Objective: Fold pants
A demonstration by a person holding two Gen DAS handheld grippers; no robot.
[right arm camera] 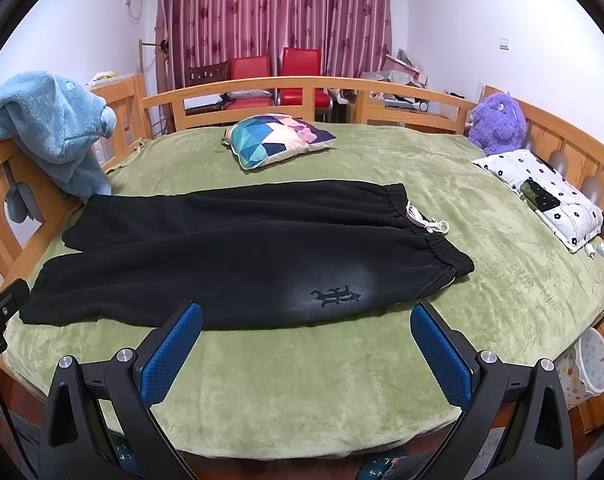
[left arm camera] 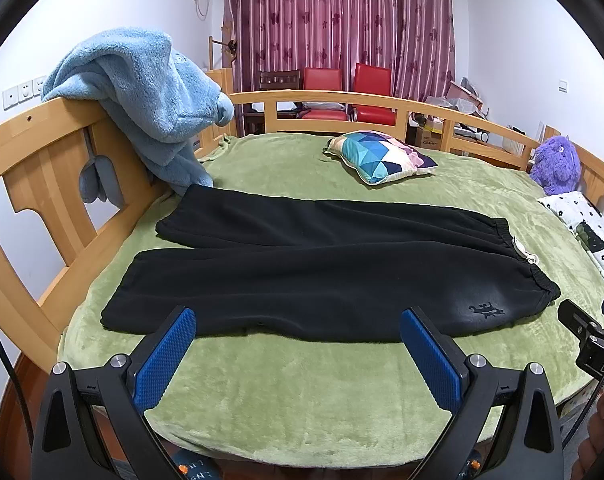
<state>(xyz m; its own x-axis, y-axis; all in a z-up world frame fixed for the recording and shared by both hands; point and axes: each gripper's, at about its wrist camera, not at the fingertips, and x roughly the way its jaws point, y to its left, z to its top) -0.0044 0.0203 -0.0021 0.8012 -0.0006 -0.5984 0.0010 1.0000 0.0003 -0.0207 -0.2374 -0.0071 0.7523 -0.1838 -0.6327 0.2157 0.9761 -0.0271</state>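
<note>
The black fleece sweatpants (left arm camera: 313, 264) lie flat and unfolded across the green plush bedspread (left arm camera: 302, 392), legs to the left, elastic waistband to the right; no fold has been started.

Beyond and left of the left tongs (left arm camera: 298, 330) are the two leg cuffs (left arm camera: 142, 304), the near one lying close past the left blue pad. These tongs are spread wide with nothing between them, poised above bare bedspread just short of the near leg's edge. To fold well, I would slide them left toward the near cuff and pinch the whole cuff thickness, not only the top layer.

Straight ahead of the right tongs (right arm camera: 305, 336), likewise spread and holding nothing, is the hip with its dark embroidered emblem (right arm camera: 335, 294); the waistband corner (right arm camera: 457, 268) lies ahead and to their right. A grip there should take the gathered elastic, clear of the white drawstring (right arm camera: 425, 222).

Lifting both ends together and laying the near leg over the far one, edges matched, should keep the thick fleece from bunching.
</note>
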